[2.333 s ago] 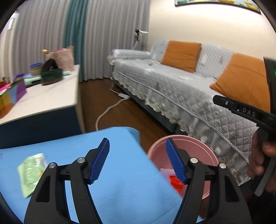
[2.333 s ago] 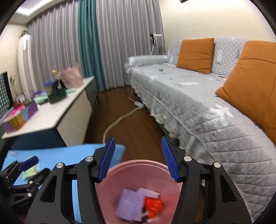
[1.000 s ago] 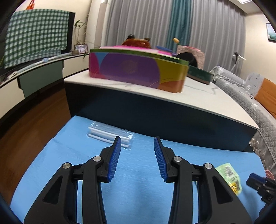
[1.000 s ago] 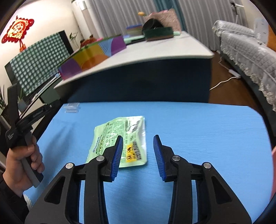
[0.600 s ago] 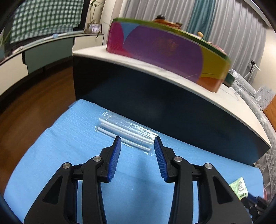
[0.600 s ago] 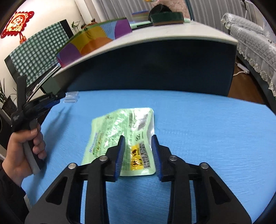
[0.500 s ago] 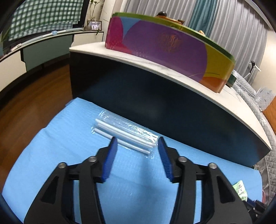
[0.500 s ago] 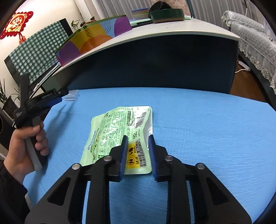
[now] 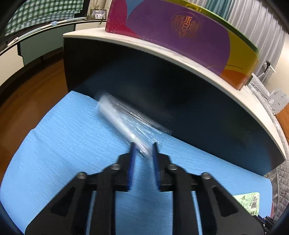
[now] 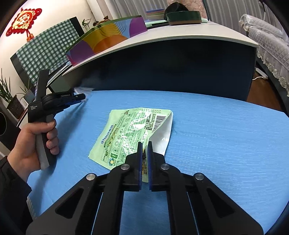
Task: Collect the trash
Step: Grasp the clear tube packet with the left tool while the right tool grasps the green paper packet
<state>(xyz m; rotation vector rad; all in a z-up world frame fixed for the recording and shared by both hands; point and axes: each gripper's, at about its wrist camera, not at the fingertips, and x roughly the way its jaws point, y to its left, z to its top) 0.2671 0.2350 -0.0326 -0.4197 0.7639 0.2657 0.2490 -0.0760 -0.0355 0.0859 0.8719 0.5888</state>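
A clear plastic packet of white sticks (image 9: 126,119) lies slanted on the blue mat (image 9: 54,144), blurred, with its near end between my left gripper (image 9: 143,146) pads. The left jaws are closing and pinch that end. In the right wrist view a hand (image 10: 32,141) holds the left gripper (image 10: 82,96) at the mat's far left, with the clear packet (image 10: 84,89) at its tip. A crumpled green snack wrapper (image 10: 133,130) lies mid-mat. My right gripper (image 10: 143,144) is shut on its near edge. The green wrapper (image 9: 247,200) also shows at the lower right of the left wrist view.
A dark-fronted low cabinet with a white top (image 10: 180,59) stands right behind the mat. On it sit a colourful box (image 9: 180,30) and a green tin (image 10: 182,15). A grey covered sofa (image 10: 267,36) is at the right, and wooden floor (image 9: 27,94) at the left.
The left jaws went from wide apart to pinching the clear packet's near end, and the packet shifted. The right jaws closed fully on the green wrapper's edge, which has buckled upward.
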